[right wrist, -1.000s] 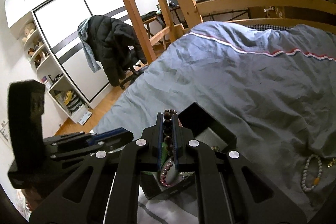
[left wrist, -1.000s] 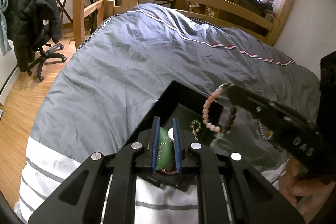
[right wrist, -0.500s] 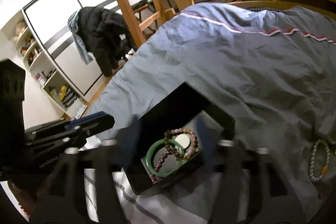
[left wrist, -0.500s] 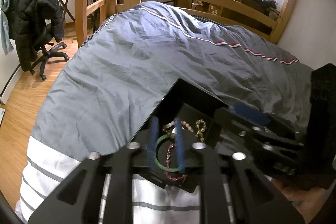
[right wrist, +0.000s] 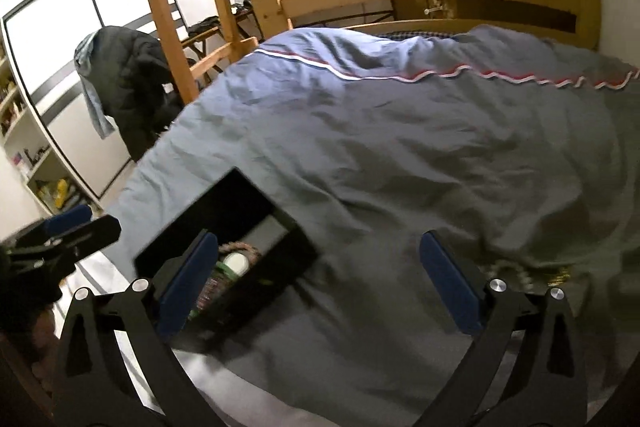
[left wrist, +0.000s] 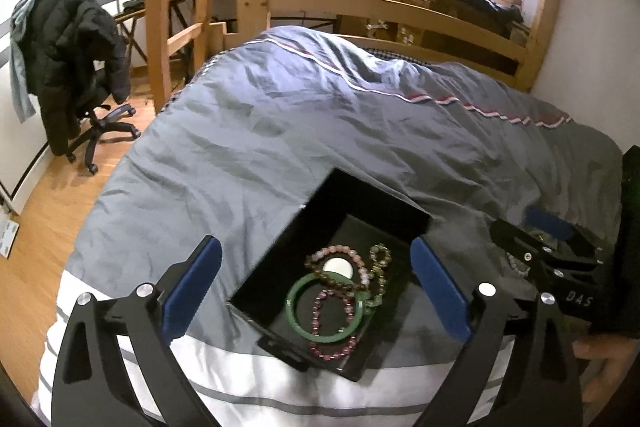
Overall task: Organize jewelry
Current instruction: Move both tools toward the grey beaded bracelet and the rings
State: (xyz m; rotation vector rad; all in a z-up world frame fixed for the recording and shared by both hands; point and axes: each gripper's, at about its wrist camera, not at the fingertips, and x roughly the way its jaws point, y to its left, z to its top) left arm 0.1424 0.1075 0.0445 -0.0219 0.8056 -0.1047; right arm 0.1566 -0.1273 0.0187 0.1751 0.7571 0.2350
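1. While the black box (left wrist: 362,205) rests open on the grey duvet (left wrist: 280,131), a green bangle (left wrist: 325,311) and several bead bracelets (left wrist: 334,269) are seen lying inside it.
2. The left gripper (left wrist: 316,287) is held above the box, its jaws just spread wide, nothing gripped.
3. The right gripper (right wrist: 316,281) is likewise freshly opened and empty, with the box at its left finger.

An open black rectangular box (left wrist: 362,203) sits on the grey quilted bedcover (left wrist: 280,123), and inside it a green bangle (left wrist: 298,311) lies tangled with beaded bracelets (left wrist: 332,343). Behind the bed stands a wooden ladder (left wrist: 176,7), with a jacket-draped office chair (left wrist: 76,67) to its left.
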